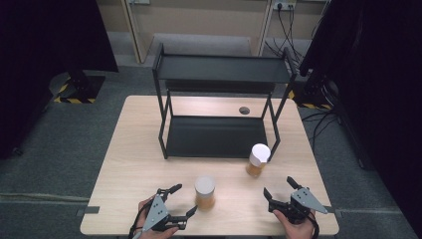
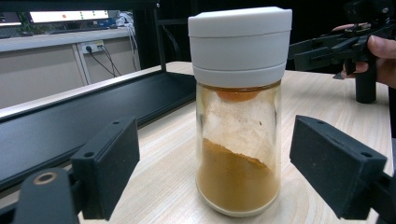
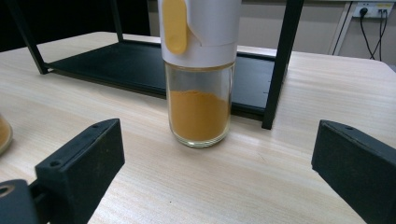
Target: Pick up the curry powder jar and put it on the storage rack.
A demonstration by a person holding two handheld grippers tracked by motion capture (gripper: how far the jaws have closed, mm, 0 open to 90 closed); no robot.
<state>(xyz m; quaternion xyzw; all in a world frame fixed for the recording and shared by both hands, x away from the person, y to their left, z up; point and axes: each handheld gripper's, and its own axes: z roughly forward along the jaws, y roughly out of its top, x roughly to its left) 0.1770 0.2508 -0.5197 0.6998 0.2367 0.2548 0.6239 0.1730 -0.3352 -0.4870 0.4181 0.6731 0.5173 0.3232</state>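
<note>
Two spice jars are standing upright on a light wooden table [image 1: 129, 149], in front of a black two-level metal rack [image 1: 219, 107].

The near jar [image 1: 204, 192] is sitting toward the front edge of the table, just to the right of the left gripper [image 1: 182, 200] as seen from above. In the left gripper view this jar [image 2: 239, 112] is showing a white screw-on cap, clear glass walls and brownish-orange powder lying in a slope in its lower part. The left gripper [image 2: 215, 168] is holding its jaws wide apart, one on each side of the jar, with clear space between each pad and the glass; nothing is being gripped.

The far jar [image 1: 258, 160] is standing farther back and to the right, just beside the rack's front right leg and near the edge of its lower shelf. In the right gripper view this jar [image 3: 199, 74] is showing a white cap with a yellow tab and bright orange powder filling roughly the lower half of the glass. The right gripper [image 1: 280, 187] is resting near the table's front right corner, apart from this jar. Its jaws [image 3: 212, 172] are also standing wide, framing the jar from a distance, and are holding nothing.

A person's hands are grasping both grippers at the bottom of the high view. A small dark round grommet [image 1: 244, 110] is lying in the tabletop behind the rack's lower shelf.
</note>
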